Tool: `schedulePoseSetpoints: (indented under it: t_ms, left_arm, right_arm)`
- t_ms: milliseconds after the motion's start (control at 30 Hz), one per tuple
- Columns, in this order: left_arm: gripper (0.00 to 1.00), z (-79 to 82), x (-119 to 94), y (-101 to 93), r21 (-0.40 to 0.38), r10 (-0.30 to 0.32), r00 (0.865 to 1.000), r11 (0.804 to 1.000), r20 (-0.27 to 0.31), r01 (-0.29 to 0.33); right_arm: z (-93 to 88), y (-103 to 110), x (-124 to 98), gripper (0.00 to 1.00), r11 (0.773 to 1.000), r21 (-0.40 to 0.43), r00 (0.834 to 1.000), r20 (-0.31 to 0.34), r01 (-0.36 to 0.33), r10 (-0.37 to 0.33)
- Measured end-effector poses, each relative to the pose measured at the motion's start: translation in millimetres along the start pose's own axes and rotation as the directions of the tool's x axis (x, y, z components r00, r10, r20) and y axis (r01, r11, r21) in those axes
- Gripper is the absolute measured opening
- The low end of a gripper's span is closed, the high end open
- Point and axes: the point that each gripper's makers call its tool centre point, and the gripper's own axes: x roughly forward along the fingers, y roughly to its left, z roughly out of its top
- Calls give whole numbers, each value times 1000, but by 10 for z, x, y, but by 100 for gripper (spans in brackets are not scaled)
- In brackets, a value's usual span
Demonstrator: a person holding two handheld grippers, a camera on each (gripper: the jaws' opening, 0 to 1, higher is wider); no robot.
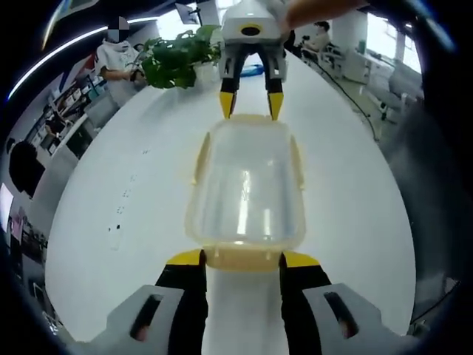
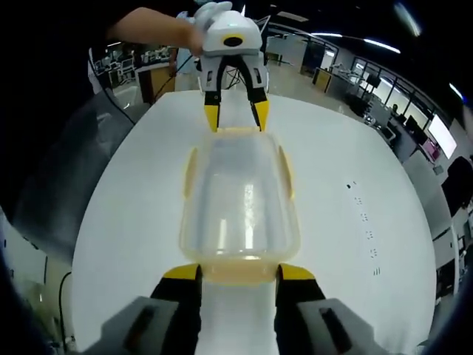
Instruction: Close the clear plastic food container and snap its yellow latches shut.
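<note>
The clear plastic container [image 1: 247, 185] lies lengthwise on the white table [image 1: 133, 185] with its lid on. Yellow side latches [image 1: 201, 159] angle slightly out from its long walls. My left gripper [image 1: 242, 259] is open, its yellow tips flanking the near end latch [image 1: 242, 257]. My right gripper [image 1: 251, 105] faces it at the far end, open, tips just above that rim. In the right gripper view the same container [image 2: 240, 192] runs from my right gripper [image 2: 238, 274], open around its end latch [image 2: 238, 272], to the left gripper [image 2: 236, 117].
A potted plant [image 1: 177, 59] stands at the table's far end, with a person [image 1: 118, 63] behind it. A hand [image 2: 155, 29] holds the left gripper. The table drops off at a curved edge [image 2: 96, 222] on both sides, with office desks [image 2: 369, 89] beyond.
</note>
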Motion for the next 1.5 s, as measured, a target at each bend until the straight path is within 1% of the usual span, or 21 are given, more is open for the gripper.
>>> schedulePoseSetpoints:
  t_ms: [233,500,633,733,967,1067,1167,1300,1500]
  left_arm:
    - [35,1,29,-8,-7,-7,1000,1000,-3,7]
    - [35,-57,109,-13,-22,-24,1000,999,-11,24]
    - [35,-74,130,-21,-34,-29,1000,999,-4,29]
    - [35,-74,130,-13,-38,-33,999,999,-1,32]
    - [35,-114,118,-32,-46,-59,998,997,-4,59]
    - [35,-130,134,-15,-61,-72,997,996,9,72]
    - [35,-135,145,-17,-58,-77,997,995,5,77]
    - [35,-153,157,-31,-68,-85,996,994,23,87]
    - [35,-152,163,-56,-76,-99,995,992,30,101]
  right_arm:
    - [-50,-16,31,36,1000,4,1000,-6,-6,6]
    - [-108,-25,106,36,1000,15,1000,-11,-21,22]
    - [-130,-29,122,36,1000,12,1000,-11,-25,25]
    - [-124,-48,118,36,1000,14,1000,-9,-27,28]
    - [-69,3,126,36,999,20,999,3,-48,48]
    - [-94,4,152,36,998,18,999,-5,-53,53]
    - [-93,10,151,36,998,18,998,-7,-55,56]
    - [-98,23,163,36,998,24,998,1,-59,59]
    - [-97,36,183,36,996,32,997,-1,-82,82]
